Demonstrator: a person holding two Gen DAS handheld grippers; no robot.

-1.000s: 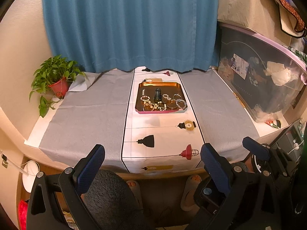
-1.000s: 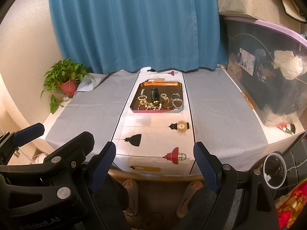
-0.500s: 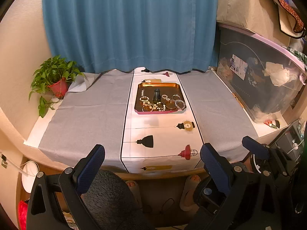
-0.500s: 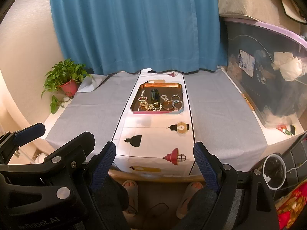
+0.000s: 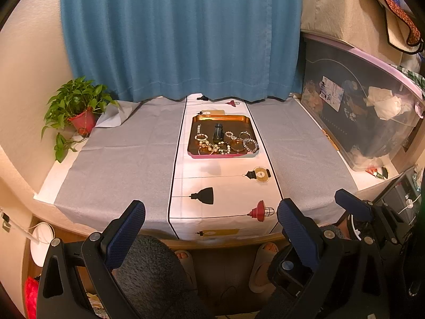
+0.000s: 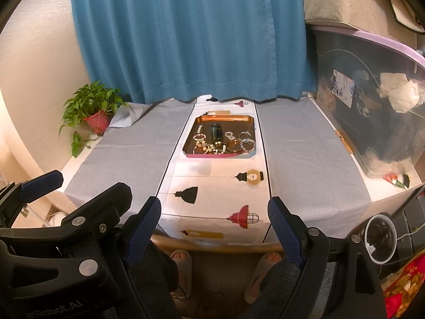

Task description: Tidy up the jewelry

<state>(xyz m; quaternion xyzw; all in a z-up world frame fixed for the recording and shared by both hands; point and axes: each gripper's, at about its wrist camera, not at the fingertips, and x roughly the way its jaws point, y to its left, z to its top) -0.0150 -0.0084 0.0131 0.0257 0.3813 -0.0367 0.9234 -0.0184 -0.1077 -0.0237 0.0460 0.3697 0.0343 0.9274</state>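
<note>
So both black grippers with blue-padded jaws are hanging back at the near edge of the bench, well short of the work. Left gripper (image 5: 211, 228) is standing wide open with nothing between the jaws; right gripper (image 6: 213, 228) likewise, spread wide and empty.

Jewelry is sitting in a shallow copper-coloured rectangular tray with a pink rim (image 5: 195, 133), on the white table runner printed with lamp shapes (image 5: 225, 183), toward the far side near the blue curtain (image 5: 180, 34).

Handling, as I'm judging it:
- White and cream beaded bracelets (image 5: 209, 145) are looking light and floppy, loosely piled and overlapping at the tray's near left. Lifting one may be dragging its neighbours along. Pinching a single strand at a free outer arc is looking safest.
- Clear crystal-bead bracelet (image 5: 250, 144) at the near right is lying more apart; grip across the bead band.
- Amber translucent bangle (image 5: 236, 145) is reading as rigid and smooth, so probably slippery; clamp across the rim.
- Dark upright cuff-like piece (image 5: 217, 133) mid-tray is looking stiffer and bulkier; I can't tell what it is.

Tray itself is light and could be sliding on the cloth if nudged.
</note>
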